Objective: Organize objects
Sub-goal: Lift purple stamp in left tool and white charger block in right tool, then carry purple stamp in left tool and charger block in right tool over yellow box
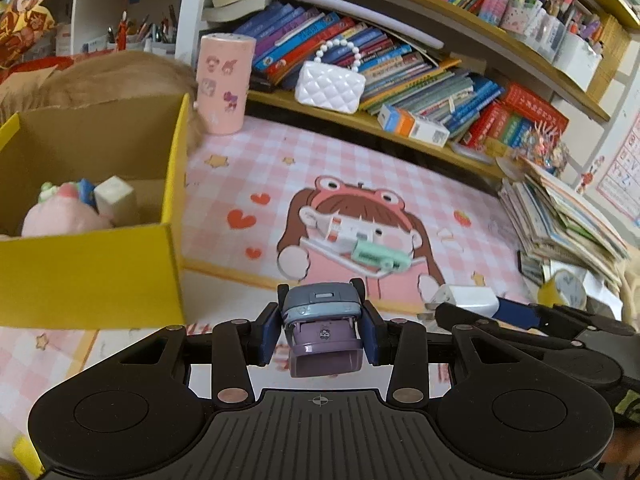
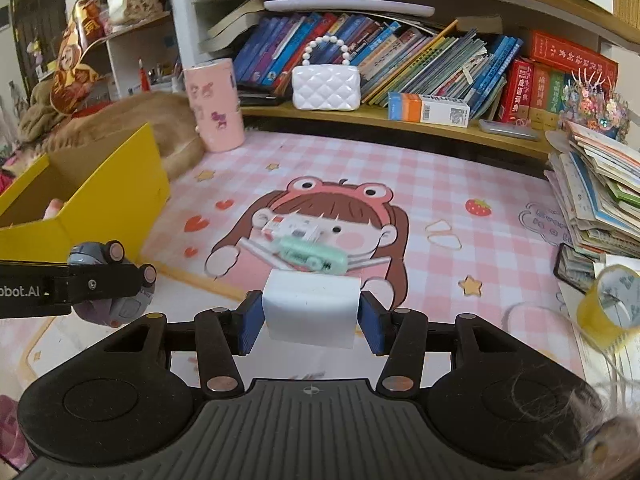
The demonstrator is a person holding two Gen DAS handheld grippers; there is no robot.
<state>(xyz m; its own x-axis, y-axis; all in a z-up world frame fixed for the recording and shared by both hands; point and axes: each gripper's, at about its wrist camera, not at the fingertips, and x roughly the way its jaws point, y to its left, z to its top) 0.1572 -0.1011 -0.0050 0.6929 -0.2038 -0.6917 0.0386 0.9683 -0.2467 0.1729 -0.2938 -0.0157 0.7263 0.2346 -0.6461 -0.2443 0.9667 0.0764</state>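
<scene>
While grippers grip, yellow box [image 1: 92, 272] sits left; books [image 2: 596, 184] right.

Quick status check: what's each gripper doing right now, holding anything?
Left gripper: jaws closed on a grey-and-purple toy.
Right gripper: jaws closed on a white block, likely a charger.

Your left gripper [image 1: 322, 332] is matte black plastic: a ribbed central plate stamped with a small crosshair, round recessed discs on either side, and angled linkage arms pinned with copper-coloured rivets. Its fingers carry dark blue pads [image 1: 267, 336]. Your right gripper [image 2: 310, 322] matches it, with brighter blue pads [image 2: 251, 326]. White lettering reading "obot.AI" marks the left unit's side.
</scene>
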